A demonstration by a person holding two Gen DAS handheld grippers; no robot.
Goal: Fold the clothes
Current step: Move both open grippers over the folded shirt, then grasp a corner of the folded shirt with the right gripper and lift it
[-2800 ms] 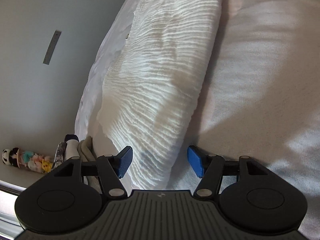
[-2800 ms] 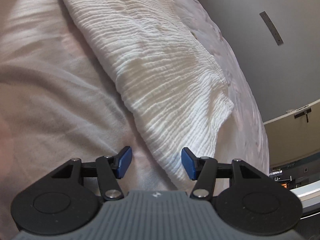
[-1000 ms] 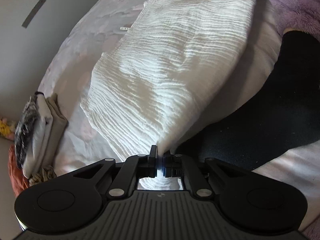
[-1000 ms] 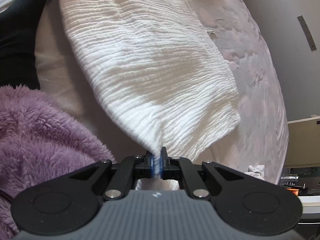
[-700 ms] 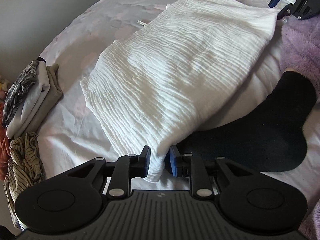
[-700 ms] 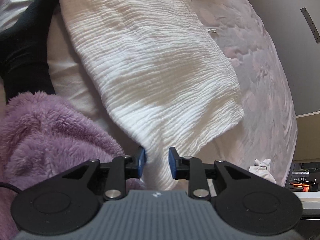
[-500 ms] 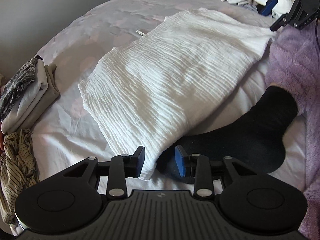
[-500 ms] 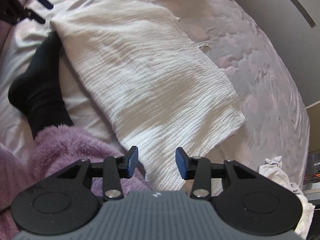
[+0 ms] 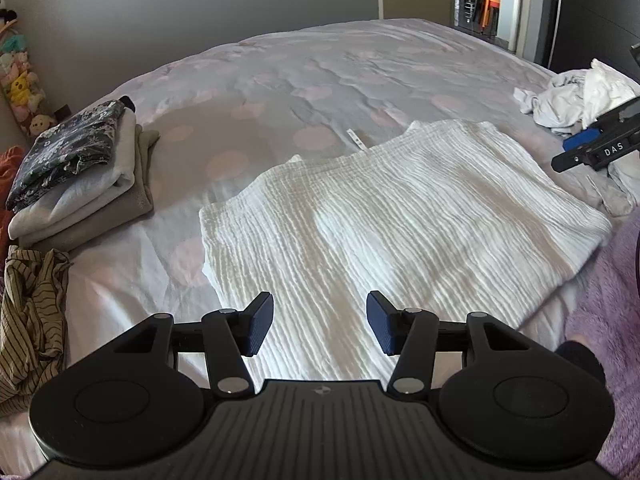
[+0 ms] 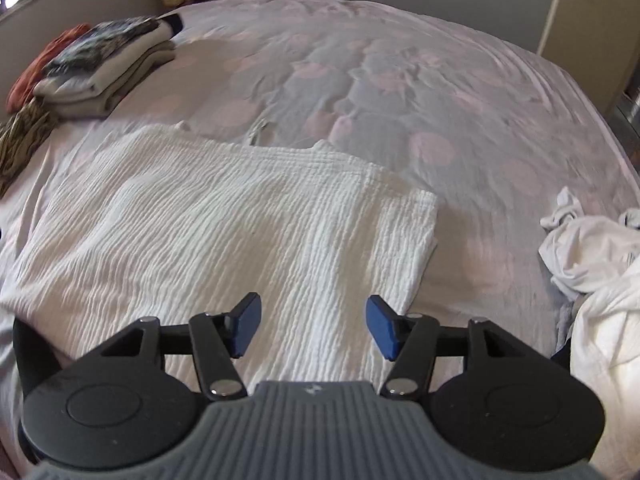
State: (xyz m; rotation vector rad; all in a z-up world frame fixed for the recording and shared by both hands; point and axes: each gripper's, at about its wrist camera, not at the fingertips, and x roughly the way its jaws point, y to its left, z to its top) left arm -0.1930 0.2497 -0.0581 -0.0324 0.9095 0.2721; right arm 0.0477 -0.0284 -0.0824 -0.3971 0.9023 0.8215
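A white crinkled garment (image 9: 384, 216) (image 10: 208, 232) lies folded flat on the bed (image 9: 320, 80). My left gripper (image 9: 320, 326) hovers above its near edge, jaws opening, nothing between them. My right gripper (image 10: 312, 330) hovers above the garment's near right part, its jaws opening too and empty. The right gripper's fingers (image 9: 592, 148) also show at the right edge of the left wrist view, past the garment's far corner.
A stack of folded clothes (image 9: 80, 176) (image 10: 104, 64) sits at the left of the bed, with a striped garment (image 9: 28, 312) beside it. A heap of crumpled white clothes (image 9: 580, 96) (image 10: 592, 256) lies at the right. Purple fleece (image 9: 600, 320) shows at the near right.
Both grippers were shut on the white garment's near edge a second ago. They have opened, let it drop flat, lifted away and rolled level.
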